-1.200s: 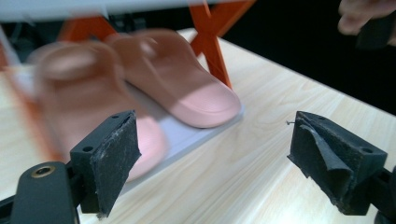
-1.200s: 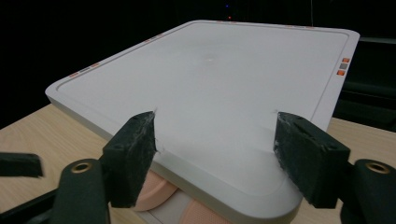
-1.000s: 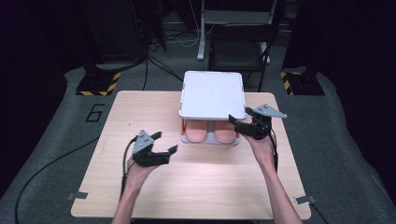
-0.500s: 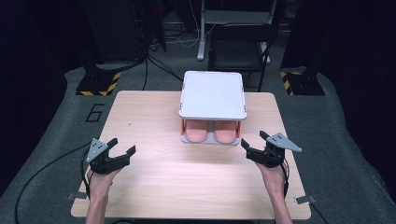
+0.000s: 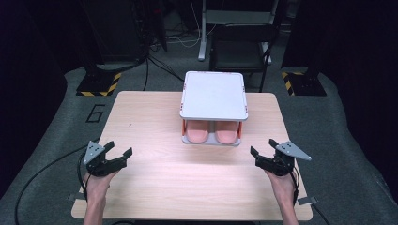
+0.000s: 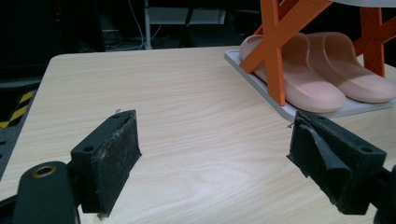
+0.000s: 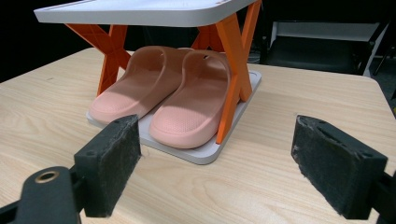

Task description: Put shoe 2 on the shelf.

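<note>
Both claws are spread wide and carry nothing. The pair of pink slippers (image 5: 212, 132) sits side by side on the bottom tray of the two-tier shoe rack (image 5: 214, 93), toes pointing toward the person. From the right claw (image 5: 264, 153) the pair lies ahead and to its left, somewhat nearer than from the left claw (image 5: 118, 152), where it lies ahead and right, across bare desk (image 5: 187, 178).
</note>
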